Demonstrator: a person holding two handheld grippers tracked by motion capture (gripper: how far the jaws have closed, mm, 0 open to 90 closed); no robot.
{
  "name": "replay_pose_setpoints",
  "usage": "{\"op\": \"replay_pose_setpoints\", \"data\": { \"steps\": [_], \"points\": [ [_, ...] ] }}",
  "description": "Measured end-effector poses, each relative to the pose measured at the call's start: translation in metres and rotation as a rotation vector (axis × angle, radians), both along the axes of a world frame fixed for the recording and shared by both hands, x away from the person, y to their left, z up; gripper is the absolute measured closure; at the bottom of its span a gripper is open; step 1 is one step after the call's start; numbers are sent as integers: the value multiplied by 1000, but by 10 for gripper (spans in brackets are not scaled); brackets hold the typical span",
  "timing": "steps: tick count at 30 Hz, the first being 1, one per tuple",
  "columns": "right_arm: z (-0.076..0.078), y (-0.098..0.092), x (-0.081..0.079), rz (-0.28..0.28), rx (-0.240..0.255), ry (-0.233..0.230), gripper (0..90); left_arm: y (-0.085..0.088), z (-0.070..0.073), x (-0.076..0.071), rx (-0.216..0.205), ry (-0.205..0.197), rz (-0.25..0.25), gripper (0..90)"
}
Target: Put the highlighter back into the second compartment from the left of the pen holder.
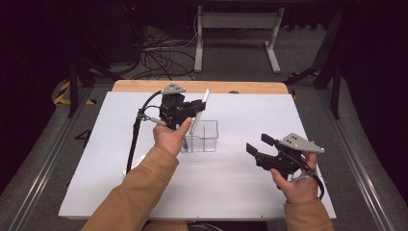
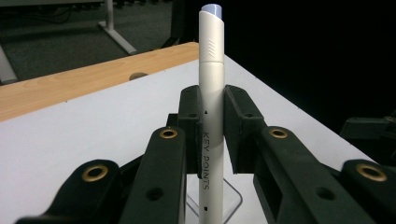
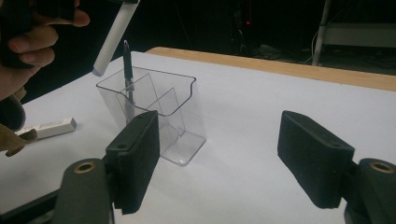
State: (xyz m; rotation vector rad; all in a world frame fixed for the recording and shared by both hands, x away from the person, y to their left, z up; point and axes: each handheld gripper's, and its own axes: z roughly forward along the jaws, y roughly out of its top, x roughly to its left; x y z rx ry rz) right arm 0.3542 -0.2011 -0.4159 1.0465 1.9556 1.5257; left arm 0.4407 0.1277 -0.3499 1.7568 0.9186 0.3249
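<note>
— White pen (image 2: 211, 93), fat and long, pinched tight between the two black jaws of the left gripper (image 1: 196, 107).
— Where, though?
— Up in the air, above the clear box (image 1: 204, 136). Tilted in the high view, top end leaning away, low end just over the box's rim. Touching the box or not? Too hard to tell.
— And on the pen?
— Small grey words, "KEY POINTS", running down its side. Pale blue tip at one end.
— Next, going right?
— Clear plastic box (image 3: 180, 126), standing near the middle of the white table top (image 1: 231, 178). Thin walls inside, cutting it into parts. Dark pen (image 3: 128, 70) standing up in one part, at the side near the left hand (image 1: 169, 137).
— Anything beside the box?
— Small white flat thing (image 3: 52, 127) lying on the table, close to the tan sleeve (image 1: 139, 192).
— And far right?
— Right gripper (image 1: 258, 144), held low over the table, well apart from the box. Jaws spread wide, nothing between them. Pointing toward the box.
— Behind all that?
— Strip of wood (image 1: 202, 86) along the far edge of the table.
</note>
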Motion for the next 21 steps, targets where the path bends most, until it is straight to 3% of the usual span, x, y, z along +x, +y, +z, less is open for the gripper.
{"op": "replay_pose_setpoints", "data": {
  "steps": [10,12,17,21],
  "points": [
    [0,-1,0,-2,0,1,306,-7,-1,5,10,-6,2,782],
    [0,-1,0,-1,0,1,306,-7,-3,6,5,-27,-11,782],
    [0,-1,0,-3,1,-1,306,-10,-8,7,43,-71,-3,782],
    [0,-1,0,-1,0,0,306,-11,-12,11,45,-63,-2,782]
  ]
}}
